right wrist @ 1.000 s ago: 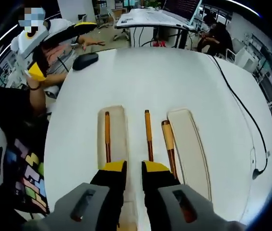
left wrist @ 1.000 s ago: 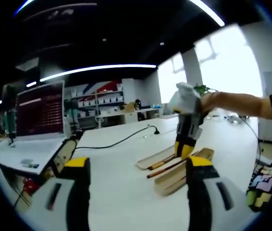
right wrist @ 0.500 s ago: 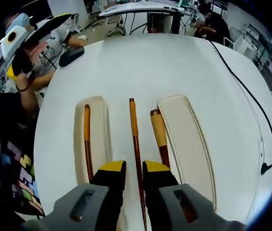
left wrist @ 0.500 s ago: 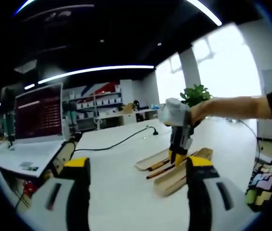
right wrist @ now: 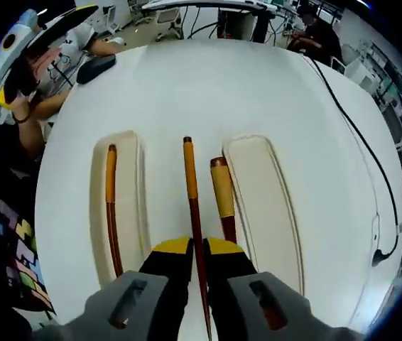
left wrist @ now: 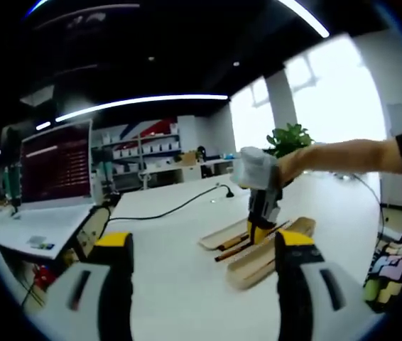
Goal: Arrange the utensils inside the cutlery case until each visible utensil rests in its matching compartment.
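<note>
Left gripper view: the left hand-held gripper [left wrist: 195, 273] was held above the white tabletop [left wrist: 180, 270], its yellow-tipped jaws spread wide with nothing between them. Beyond it, the right hand-held gripper [left wrist: 258, 229] was seen from the side, gripped by a person's hand [left wrist: 286, 165] and lowered onto the cutlery case [left wrist: 261, 261], a pale wooden piece lying open in two halves with dark-handled utensils between them. A monitor [left wrist: 57, 165] and a black cable [left wrist: 176, 207] were noted further back on the tabletop. Right gripper view: the same right hand-held gripper was recorded from above, its jaws pressed nearly together on the dark shaft of the middle utensil [right wrist: 192, 206], a slim stick with an orange upper end; a pinch on it was judged likely. This utensil lay on the bare tabletop between the two halves of the case. The left utensil [right wrist: 110, 206], of similar build, rested inside the left tray [right wrist: 130, 213]. A thicker right utensil [right wrist: 222, 197] lay just beside the rim of the right tray [right wrist: 265, 206], outside it as far as could be told; that tray held nothing. Progress was judged as partial: one utensil seated, the middle one in hand and unplaced, the thicker one yet to be moved into its compartment.
</note>
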`<state>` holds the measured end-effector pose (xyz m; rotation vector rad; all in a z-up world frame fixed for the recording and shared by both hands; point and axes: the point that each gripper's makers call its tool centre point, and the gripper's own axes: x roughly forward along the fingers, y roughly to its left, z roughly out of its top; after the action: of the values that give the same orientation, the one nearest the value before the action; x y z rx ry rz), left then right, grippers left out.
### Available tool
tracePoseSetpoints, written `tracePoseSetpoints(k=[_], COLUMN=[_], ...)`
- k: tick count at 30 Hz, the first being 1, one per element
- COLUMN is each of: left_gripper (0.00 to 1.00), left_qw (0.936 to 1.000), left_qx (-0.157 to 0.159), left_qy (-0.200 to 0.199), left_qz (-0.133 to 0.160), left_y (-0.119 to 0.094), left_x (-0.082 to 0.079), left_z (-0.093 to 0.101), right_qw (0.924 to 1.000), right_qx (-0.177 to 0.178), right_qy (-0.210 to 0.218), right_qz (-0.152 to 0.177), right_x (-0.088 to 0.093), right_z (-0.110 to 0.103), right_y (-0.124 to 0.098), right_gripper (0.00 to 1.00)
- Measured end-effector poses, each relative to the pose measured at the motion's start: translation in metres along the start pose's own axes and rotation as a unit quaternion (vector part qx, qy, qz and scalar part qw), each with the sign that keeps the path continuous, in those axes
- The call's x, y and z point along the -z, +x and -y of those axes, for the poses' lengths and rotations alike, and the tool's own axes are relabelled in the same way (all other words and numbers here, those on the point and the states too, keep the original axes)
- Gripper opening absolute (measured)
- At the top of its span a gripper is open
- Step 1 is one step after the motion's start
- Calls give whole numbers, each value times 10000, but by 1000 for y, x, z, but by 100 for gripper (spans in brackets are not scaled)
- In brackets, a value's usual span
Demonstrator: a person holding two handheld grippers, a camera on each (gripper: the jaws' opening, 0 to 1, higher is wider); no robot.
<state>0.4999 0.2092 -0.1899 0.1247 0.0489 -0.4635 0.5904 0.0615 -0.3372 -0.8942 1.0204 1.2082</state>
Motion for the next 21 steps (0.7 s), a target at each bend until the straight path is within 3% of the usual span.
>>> tracePoseSetpoints(k=[5,12,14,17,21], left_gripper=[86,86,86,86,86], left_qw=[10000,10000,10000,9999,9999], left_qx=[0,43,26,11,-10], left_qy=[33,63,51,29,14], left_qz=[-87,-55,-62,-102,-117], left_y=[3,3,4,6,6], left_x=[4,2,2,5,5], left_z=[1,4,2,-1,-3], right_qw=[9995,9992,9995,9995,9979], right_qx=[142,95,115,262,427], right_qy=[-270,-286,-216,-182,-444], right_qz=[117,276,212,31,-186], right_x=[1,-4,-10,-9,-5], right_z=[-2,10,20,17,13], right_y=[-1,-1,-1,-1,-1], right_gripper=[5,4,3,3,2])
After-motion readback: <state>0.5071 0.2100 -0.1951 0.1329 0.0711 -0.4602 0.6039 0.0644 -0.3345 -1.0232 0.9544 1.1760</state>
